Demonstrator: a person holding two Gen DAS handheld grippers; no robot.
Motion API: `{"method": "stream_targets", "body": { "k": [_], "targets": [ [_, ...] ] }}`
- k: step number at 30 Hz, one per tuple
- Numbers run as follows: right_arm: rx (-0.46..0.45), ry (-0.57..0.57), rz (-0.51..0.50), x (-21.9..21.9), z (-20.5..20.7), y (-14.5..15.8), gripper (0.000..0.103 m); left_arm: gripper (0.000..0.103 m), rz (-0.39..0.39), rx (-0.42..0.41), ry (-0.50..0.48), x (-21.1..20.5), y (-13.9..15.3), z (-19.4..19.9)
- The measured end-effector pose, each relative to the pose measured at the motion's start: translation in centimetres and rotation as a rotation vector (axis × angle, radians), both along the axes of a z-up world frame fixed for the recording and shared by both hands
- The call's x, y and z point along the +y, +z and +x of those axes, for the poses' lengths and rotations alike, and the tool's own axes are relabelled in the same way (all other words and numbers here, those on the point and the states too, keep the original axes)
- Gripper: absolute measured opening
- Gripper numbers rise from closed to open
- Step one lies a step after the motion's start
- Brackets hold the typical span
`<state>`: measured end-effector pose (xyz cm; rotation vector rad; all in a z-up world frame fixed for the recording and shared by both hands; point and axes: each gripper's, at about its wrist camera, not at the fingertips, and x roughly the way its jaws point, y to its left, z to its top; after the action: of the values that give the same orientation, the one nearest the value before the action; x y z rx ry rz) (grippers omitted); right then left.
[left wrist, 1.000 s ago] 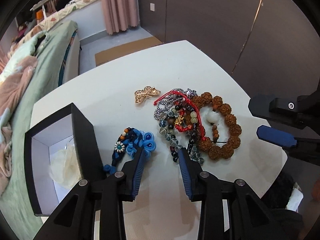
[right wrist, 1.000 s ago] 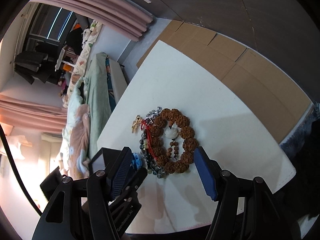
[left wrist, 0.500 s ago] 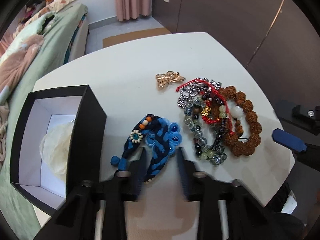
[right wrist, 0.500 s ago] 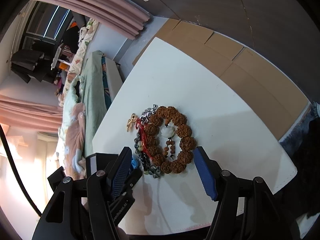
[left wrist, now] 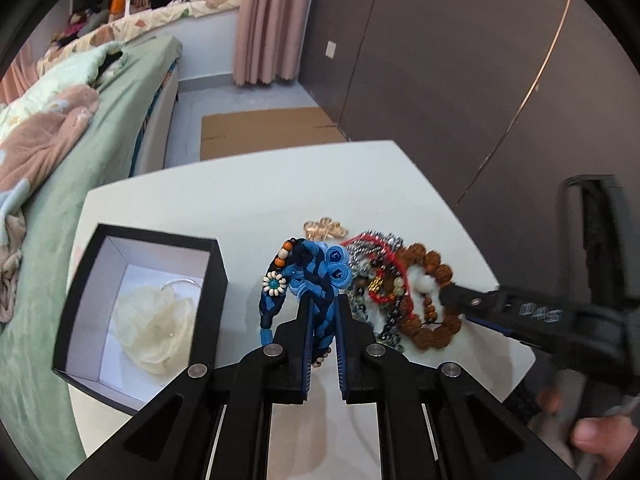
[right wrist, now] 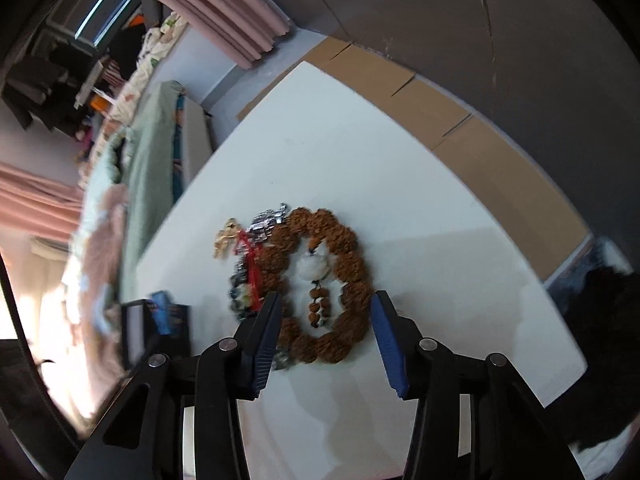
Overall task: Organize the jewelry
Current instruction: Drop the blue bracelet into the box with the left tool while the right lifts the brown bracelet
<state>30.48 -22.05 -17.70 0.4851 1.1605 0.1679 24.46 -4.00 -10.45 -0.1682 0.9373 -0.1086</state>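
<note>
My left gripper [left wrist: 323, 304] is shut on a blue braided bracelet [left wrist: 308, 276] and holds it lifted above the white table [left wrist: 240, 200]. To its left stands an open black box [left wrist: 140, 312] with a pale fabric flower [left wrist: 154, 330] inside. A pile of jewelry lies on the right: a brown seed-bead bracelet [left wrist: 436, 300], a red cord bracelet [left wrist: 384, 276] and a gold butterfly brooch [left wrist: 326, 229]. My right gripper [right wrist: 325, 304] is open, with its fingers on either side of the brown bracelet [right wrist: 340, 280] just above the table.
A bed with a green cover [left wrist: 80, 140] runs along the table's left side. Cardboard sheets [right wrist: 440, 108] lie on the floor beyond the table's far edge. The table's right edge [left wrist: 500, 280] is close to the jewelry pile.
My left gripper has shut on the blue bracelet and lifted it off the table. My right gripper has moved down over the brown bracelet.
</note>
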Motion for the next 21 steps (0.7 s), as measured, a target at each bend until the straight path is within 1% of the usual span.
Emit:
{"method": "stream_targets", "body": {
  "k": [4,7,8,9,10,11,14,15,18,21],
  "targets": [
    [0.004,-0.008,-0.073,0.2,0.3,0.0,0.048,0.01,-0.015,-0.028,0.005,0.5,1.2,-0.3],
    [0.016,0.007,-0.125,0.6,0.6,-0.3,0.048,0.01,-0.025,-0.046,0.008,1.0,2.1,-0.7],
    [0.006,0.012,-0.145,0.8,0.6,-0.2,0.042,0.01,-0.029,-0.051,0.01,1.2,2.5,-0.8],
    [0.012,0.029,-0.163,1.1,0.7,-0.4,0.021,0.01,-0.034,-0.057,0.013,1.4,2.8,-0.8],
    [0.013,0.034,-0.169,1.2,0.7,-0.3,0.021,0.01,-0.037,-0.06,0.015,1.6,3.0,-0.9],
    [0.001,0.038,-0.162,1.1,0.6,-0.1,0.021,0.01,-0.04,-0.065,0.02,1.9,3.3,-1.1],
    [-0.031,0.036,-0.085,0.4,0.3,0.7,0.021,0.01,-0.038,-0.077,0.044,3.0,4.3,-1.6],
    [-0.059,0.04,-0.035,0.2,0.0,1.4,0.021,0.01,-0.034,-0.08,0.051,3.3,4.7,-1.8],
    [-0.148,0.063,0.068,0.1,-0.7,3.3,0.021,0.01,-0.023,-0.093,0.069,4.2,5.9,-2.5],
    [-0.223,0.101,0.139,0.7,-1.6,4.8,0.02,0.01,-0.01,-0.109,0.077,4.9,7.5,-3.2]
  ]
}}
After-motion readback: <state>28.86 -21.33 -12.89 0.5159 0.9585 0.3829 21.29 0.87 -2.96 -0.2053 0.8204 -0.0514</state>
